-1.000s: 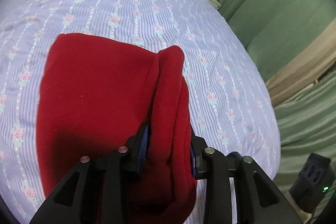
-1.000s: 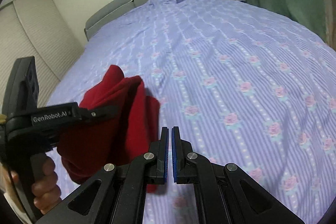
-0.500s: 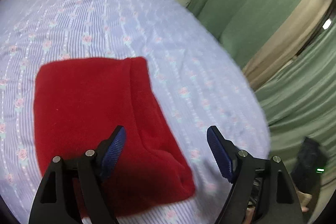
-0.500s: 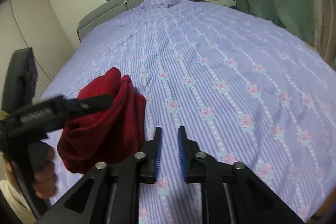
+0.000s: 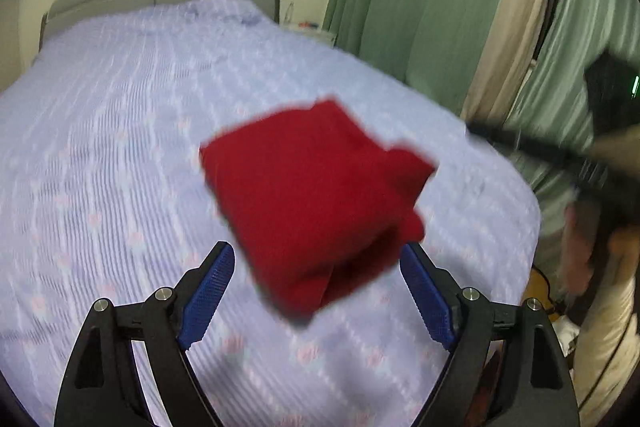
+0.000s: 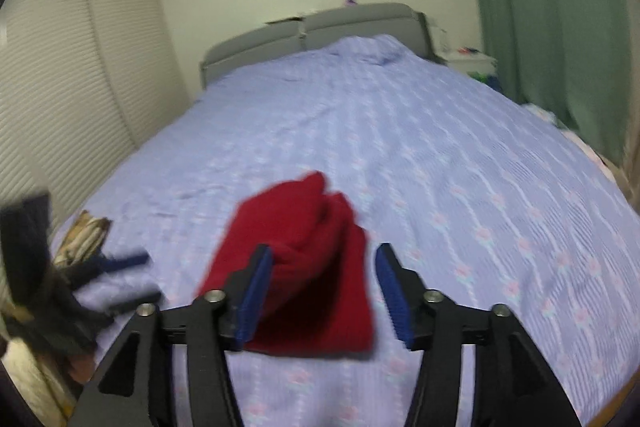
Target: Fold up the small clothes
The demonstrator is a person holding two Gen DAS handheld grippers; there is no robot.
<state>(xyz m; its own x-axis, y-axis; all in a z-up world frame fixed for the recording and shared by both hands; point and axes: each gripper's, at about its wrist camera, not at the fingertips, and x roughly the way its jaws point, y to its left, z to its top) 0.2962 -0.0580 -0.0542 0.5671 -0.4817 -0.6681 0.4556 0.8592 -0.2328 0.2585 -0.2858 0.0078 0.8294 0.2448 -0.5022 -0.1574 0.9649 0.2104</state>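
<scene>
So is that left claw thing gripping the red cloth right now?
No, the left gripper is wide open, its blue pads apart on either side of the folded red cloth, which lies free on the bedspread.

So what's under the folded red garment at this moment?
The red garment lies on the lilac floral bedspread; nothing else shows around its edges. Whatever it covers directly is hidden.

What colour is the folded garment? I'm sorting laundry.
Solid red fleece garment on the lavender floral bedsheet; clearest in the right wrist view.

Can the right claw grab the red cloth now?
Probably yes. The right claw is open, its blue pads on either side of the folded red cloth on the bed, with nothing between them.
</scene>
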